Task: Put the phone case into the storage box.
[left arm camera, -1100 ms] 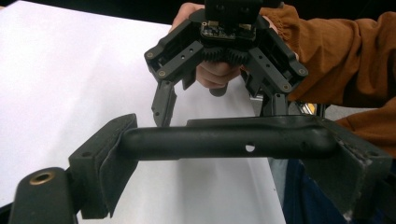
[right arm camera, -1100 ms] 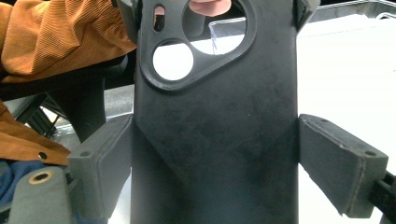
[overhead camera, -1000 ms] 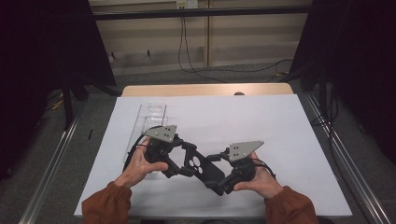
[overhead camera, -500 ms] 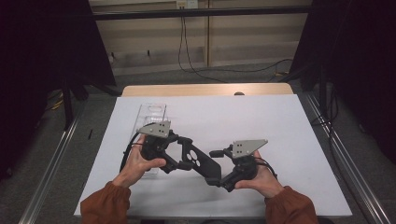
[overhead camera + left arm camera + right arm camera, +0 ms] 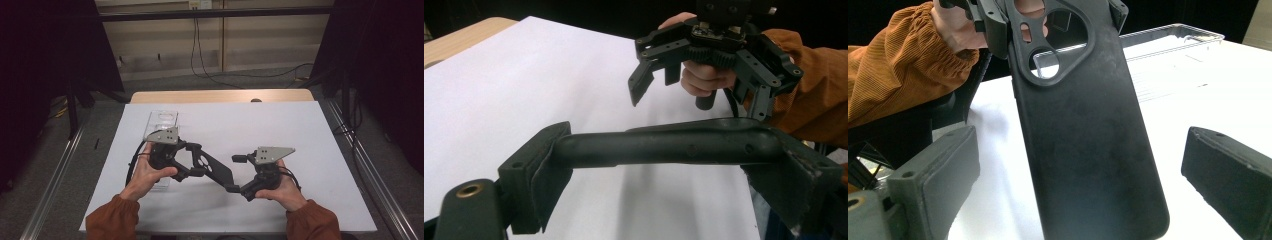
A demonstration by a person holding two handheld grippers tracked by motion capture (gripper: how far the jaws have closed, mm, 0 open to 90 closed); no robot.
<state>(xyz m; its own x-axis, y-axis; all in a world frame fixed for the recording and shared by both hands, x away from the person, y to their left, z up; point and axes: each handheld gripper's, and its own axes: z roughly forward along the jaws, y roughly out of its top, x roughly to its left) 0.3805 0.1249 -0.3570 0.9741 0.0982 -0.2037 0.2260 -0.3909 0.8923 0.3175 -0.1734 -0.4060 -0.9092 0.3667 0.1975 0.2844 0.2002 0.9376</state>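
A black phone case [image 5: 214,169] with a camera cutout hangs above the white table top [image 5: 300,130]. My left gripper [image 5: 195,160] is shut on its cutout end; in the left gripper view both pads of the left gripper [image 5: 664,167] press the edges of the case [image 5: 664,145]. My right gripper [image 5: 237,174] stands open around the other end, and its jaws have just been opening. In the right gripper view the case [image 5: 1083,125] hangs between the right gripper's [image 5: 1083,185] pads with a gap on each side. A hand holds each gripper.
A clear plastic box [image 5: 162,120] lies on the table behind my left hand, also seen as the clear box [image 5: 1173,35] beyond the case. The bare wooden table edge [image 5: 220,96] runs along the far side. Metal rails flank the table.
The right gripper's jaws have spread apart and come off the phone case. The left gripper keeps its hold on the case and has barely shifted.
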